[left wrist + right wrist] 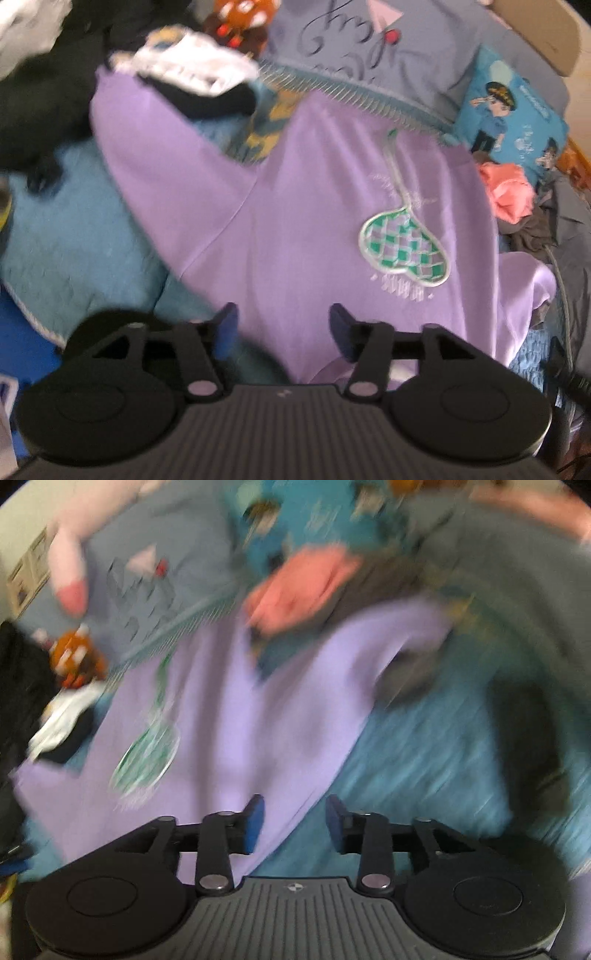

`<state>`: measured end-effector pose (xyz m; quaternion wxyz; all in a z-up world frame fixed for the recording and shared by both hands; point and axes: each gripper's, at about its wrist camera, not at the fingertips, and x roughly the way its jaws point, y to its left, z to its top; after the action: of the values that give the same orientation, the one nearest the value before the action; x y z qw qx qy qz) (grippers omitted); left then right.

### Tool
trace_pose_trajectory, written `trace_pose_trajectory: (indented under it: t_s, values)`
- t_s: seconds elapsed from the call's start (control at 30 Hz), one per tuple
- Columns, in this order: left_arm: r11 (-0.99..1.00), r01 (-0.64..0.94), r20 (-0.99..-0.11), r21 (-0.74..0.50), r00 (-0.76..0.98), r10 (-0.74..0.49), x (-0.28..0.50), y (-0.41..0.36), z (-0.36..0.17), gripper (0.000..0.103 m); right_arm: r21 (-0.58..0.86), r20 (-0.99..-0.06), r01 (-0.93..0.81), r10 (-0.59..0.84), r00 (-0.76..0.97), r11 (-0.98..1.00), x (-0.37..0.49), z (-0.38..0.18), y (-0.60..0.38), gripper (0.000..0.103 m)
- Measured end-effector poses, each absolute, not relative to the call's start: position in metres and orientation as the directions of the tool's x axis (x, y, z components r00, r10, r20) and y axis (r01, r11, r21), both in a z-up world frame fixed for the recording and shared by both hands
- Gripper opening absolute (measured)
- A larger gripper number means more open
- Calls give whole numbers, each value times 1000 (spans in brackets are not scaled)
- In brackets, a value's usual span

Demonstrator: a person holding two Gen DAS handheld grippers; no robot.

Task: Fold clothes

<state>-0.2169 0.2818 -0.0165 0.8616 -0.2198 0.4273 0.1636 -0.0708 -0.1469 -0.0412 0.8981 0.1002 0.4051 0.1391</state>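
Observation:
A lilac sweatshirt with a green-and-white checked heart patch lies spread on a blue quilted bed cover. My left gripper is open and empty, hovering over the sweatshirt's near hem. In the blurred right wrist view the same sweatshirt lies ahead and to the left, its patch at left. My right gripper is open and empty, above the sweatshirt's right edge where it meets the blue cover.
Black clothing and a white-and-black garment lie at the left. A grey-blue printed pillow, a blue cartoon cushion, an orange plush toy, a coral cloth and grey clothes crowd the back and right.

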Motion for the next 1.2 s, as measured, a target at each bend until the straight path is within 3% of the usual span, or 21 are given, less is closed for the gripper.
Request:
trace_pose_trajectory:
  t_s: [0.03,0.17,0.33,0.5,0.6,0.63,0.73,0.8,0.97,1.2]
  values:
    - [863,-442,-802,-246,592,75,-213,279,-13,79,289,-679,-147,311,665,946,-56,-40,-160,42]
    - [887,-331,-788,-323,613,-59,-189,261,-10,83,328,-613,-106,297,732,939,9,-47,-206,46]
    - [905,-247,-773,-347,622,-126,-164,226,-6,103,332,-627,-97,296,720,938,77,-69,-230,53]
    - [929,-203,-792,-309,596,-133,-146,200,-6,103,330,-707,25,229,669,944,131,-105,-242,54]
    - [937,-194,-800,-290,587,-126,-139,190,-5,103,416,-711,55,287,642,908,153,-125,-254,55]
    - [941,-190,-804,-280,582,-122,-135,187,-7,103,451,-699,63,309,646,890,156,-128,-258,53]
    - [947,-185,-816,-262,566,-115,-128,182,-11,103,554,-658,72,383,648,830,157,-131,-266,9]
    - [950,-179,-823,-256,555,-117,-124,179,-15,103,572,-632,76,380,675,817,150,-125,-269,9]
    - [958,-149,-826,-244,550,-125,-122,167,-18,103,463,-578,12,291,762,886,124,-82,-264,8]
    - [958,-140,-819,-250,558,-132,-126,168,-19,103,403,-508,63,165,845,913,102,-25,-294,8]
